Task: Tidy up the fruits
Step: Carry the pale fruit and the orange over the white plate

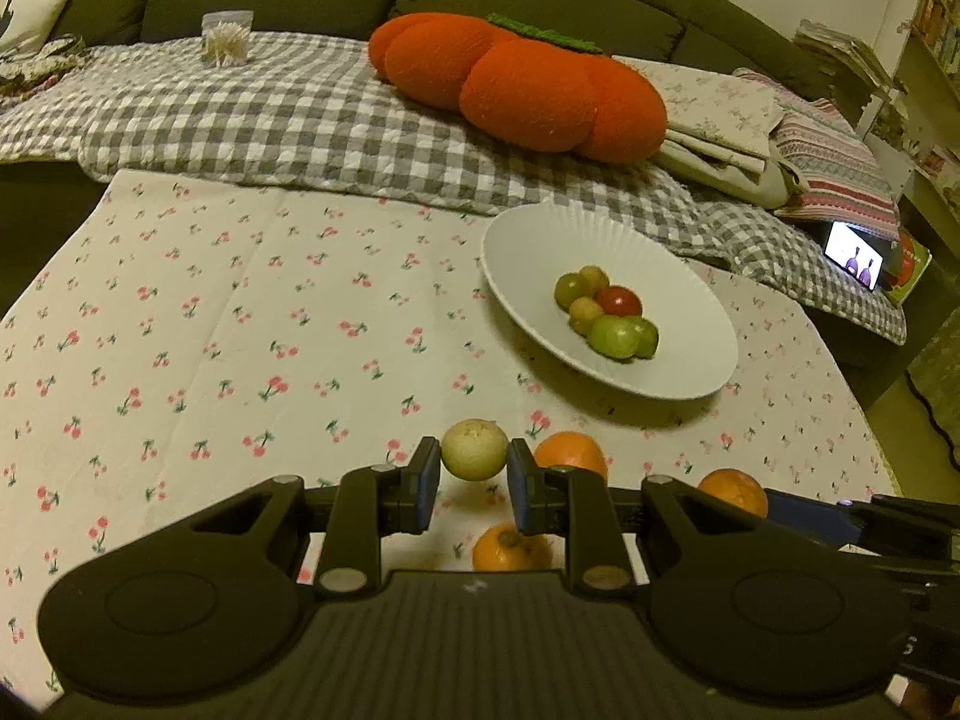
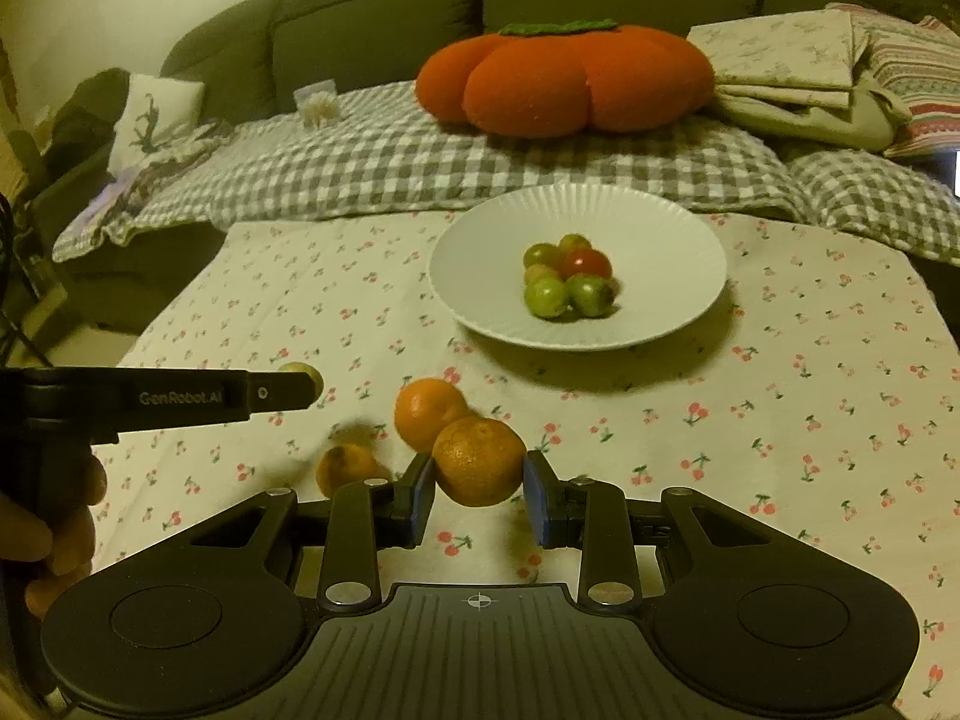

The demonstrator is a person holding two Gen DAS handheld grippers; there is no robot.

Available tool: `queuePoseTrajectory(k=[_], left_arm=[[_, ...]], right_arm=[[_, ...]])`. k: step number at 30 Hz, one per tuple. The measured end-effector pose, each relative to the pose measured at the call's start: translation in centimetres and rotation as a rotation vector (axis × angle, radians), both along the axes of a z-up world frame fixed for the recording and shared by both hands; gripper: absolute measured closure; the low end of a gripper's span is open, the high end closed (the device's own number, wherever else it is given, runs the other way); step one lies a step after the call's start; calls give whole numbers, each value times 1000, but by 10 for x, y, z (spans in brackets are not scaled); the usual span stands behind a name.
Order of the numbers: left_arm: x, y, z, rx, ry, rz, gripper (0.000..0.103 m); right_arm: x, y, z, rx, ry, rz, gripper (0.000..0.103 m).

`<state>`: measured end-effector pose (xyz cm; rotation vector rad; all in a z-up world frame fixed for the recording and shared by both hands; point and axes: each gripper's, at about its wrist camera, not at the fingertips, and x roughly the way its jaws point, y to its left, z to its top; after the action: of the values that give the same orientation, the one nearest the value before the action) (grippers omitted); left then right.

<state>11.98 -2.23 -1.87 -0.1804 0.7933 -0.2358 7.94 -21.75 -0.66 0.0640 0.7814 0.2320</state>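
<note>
Left wrist view: left gripper (image 1: 474,474) pinches a pale yellow-green round fruit (image 1: 474,449) above the cherry-print tablecloth (image 1: 240,324); so shallow a pinch could let it roll out. The right gripper (image 2: 478,489) clamps one of three oranges (image 2: 478,461). Six small fruits sit on the white fluted plate (image 1: 678,354).

Your plate (image 2: 672,264) sits toward the back of the worktop (image 2: 780,420), with the small fruits (image 2: 567,276) bunched in its middle. Nearer you and to its left, two oranges (image 2: 429,411) lie on the cloth, one behind the other. Behind the worktop, the pumpkin cushion (image 2: 564,81) rests on the sofa (image 2: 384,6), folded linens (image 2: 786,69) to its right.
</note>
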Motion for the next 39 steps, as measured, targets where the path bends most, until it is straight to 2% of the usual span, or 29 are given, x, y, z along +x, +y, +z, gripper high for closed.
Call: queuePoseTrajectory(k=[18,39], left_arm=[[38,-28,10,45,-73,-36,81],[76,-66,-4,78,-142,-142,81]], right_arm=[[22,-36,14,0,-50,-107,73],[67,-58,2,-13,-81,-176,73]])
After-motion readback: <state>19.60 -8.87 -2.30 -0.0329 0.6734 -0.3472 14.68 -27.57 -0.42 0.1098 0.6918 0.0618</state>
